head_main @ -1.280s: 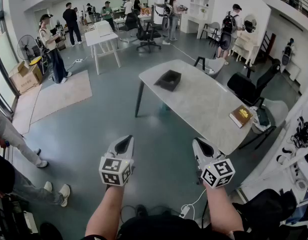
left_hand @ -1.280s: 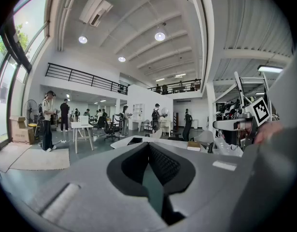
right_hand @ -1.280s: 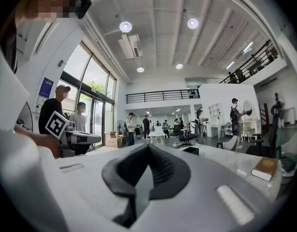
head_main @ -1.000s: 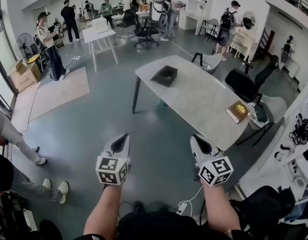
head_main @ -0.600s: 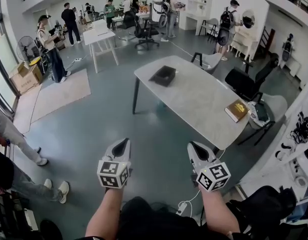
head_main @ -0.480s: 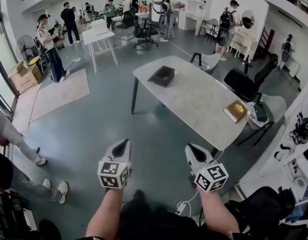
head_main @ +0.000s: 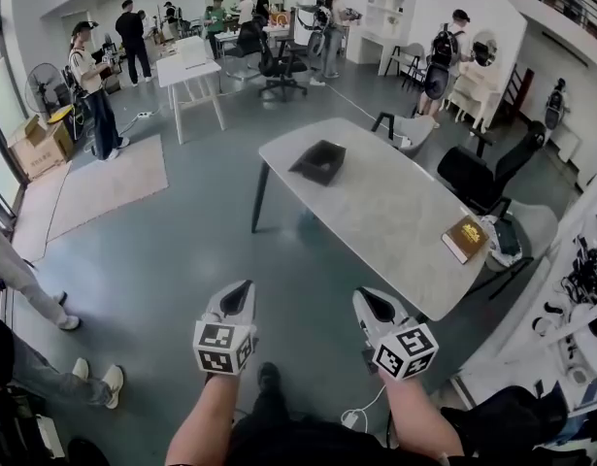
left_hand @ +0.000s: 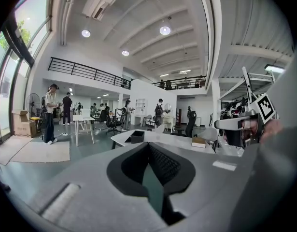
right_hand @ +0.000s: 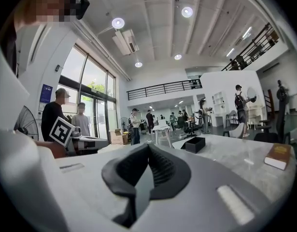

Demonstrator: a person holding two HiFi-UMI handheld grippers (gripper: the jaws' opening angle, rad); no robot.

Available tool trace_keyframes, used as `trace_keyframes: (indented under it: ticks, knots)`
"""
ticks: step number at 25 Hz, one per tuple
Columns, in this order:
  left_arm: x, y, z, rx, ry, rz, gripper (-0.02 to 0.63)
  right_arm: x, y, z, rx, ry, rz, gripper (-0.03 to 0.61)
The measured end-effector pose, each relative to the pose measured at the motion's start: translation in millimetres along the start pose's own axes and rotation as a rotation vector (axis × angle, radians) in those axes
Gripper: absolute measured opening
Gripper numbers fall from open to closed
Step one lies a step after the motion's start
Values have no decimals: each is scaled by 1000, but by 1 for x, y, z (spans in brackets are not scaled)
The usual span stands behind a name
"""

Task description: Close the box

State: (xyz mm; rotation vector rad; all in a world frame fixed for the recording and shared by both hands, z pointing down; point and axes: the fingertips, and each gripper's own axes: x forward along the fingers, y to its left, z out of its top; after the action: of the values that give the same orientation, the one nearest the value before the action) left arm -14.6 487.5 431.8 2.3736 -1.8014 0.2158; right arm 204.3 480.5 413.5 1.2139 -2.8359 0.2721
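While standing well apart from the grey table (head_main: 405, 212), walk nearer first and aim for the far end, toward the black box (head_main: 319, 160) resting open there, near the far left corner and well apart from the brown book (head_main: 466, 238) at the near right corner. Carry the left gripper (head_main: 242, 291) and the right gripper (head_main: 364, 299) low and level on the way; count both as closed tight and empty, with nothing between the jaws. Open at least one pair of jaws before reaching for a flap or lid, probably only after checking from close for the folding part. Approach from the side to avoid pushing the probably light box along the smooth top. For writing, expect little: only black-and-white square codes on the marker cubes (head_main: 223, 347), a blue wall sign (right_hand: 47, 93) too small for reading, and no legible title on the book cover.
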Motion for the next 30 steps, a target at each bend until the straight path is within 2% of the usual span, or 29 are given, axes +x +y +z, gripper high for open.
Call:
trace_keyframes:
  ticks: [7, 14, 22, 30]
  knots:
    - [86, 77, 23, -49, -14, -68, 9, 116, -20, 13, -14, 40, -18, 3]
    - [150, 145, 42, -59, -11, -113, 11, 207, -35, 17, 0, 76, -56, 3]
    - [201, 182, 42, -55, 18, -141, 11, 259, -61, 20, 11, 93, -99, 3]
    - [307, 206, 41, -44, 47, -143, 11, 338, -145, 10, 58, 102, -102, 3]
